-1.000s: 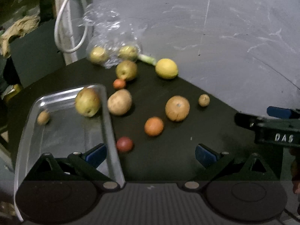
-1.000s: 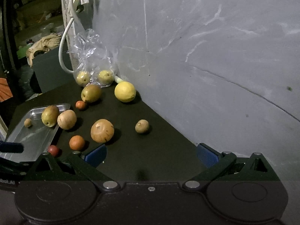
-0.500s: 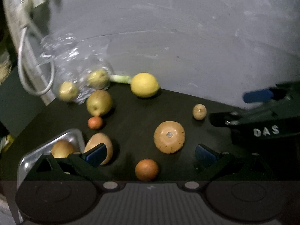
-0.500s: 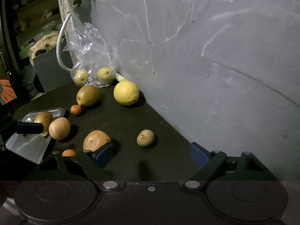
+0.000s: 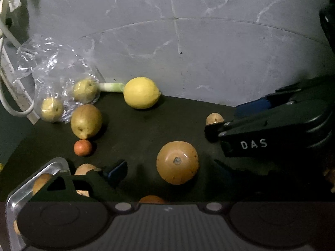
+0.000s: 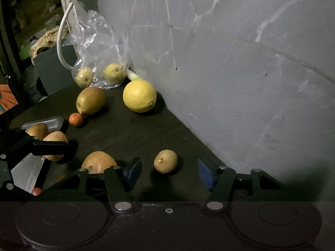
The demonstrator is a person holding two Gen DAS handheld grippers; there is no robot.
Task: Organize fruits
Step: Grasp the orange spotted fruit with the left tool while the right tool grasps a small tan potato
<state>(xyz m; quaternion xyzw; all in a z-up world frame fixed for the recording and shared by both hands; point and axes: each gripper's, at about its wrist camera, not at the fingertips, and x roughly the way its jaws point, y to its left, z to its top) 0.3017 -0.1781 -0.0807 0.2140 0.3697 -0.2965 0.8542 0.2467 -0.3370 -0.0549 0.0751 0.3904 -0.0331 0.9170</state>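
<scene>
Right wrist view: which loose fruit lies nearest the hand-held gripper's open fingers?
The small tan-brown fruit, lying on the black table just ahead of the right hand-held gripper. The large yellow lemon sits much farther back by the wall.

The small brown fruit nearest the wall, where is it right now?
In the right wrist view the small brown fruit sits on the dark table, just ahead of the open right tool, between its fingers' line, right of the large tan fruit.

Yellow lemon (image 6: 139,95), black table (image 6: 129,133), grey wall (image 6: 240,73).
</scene>
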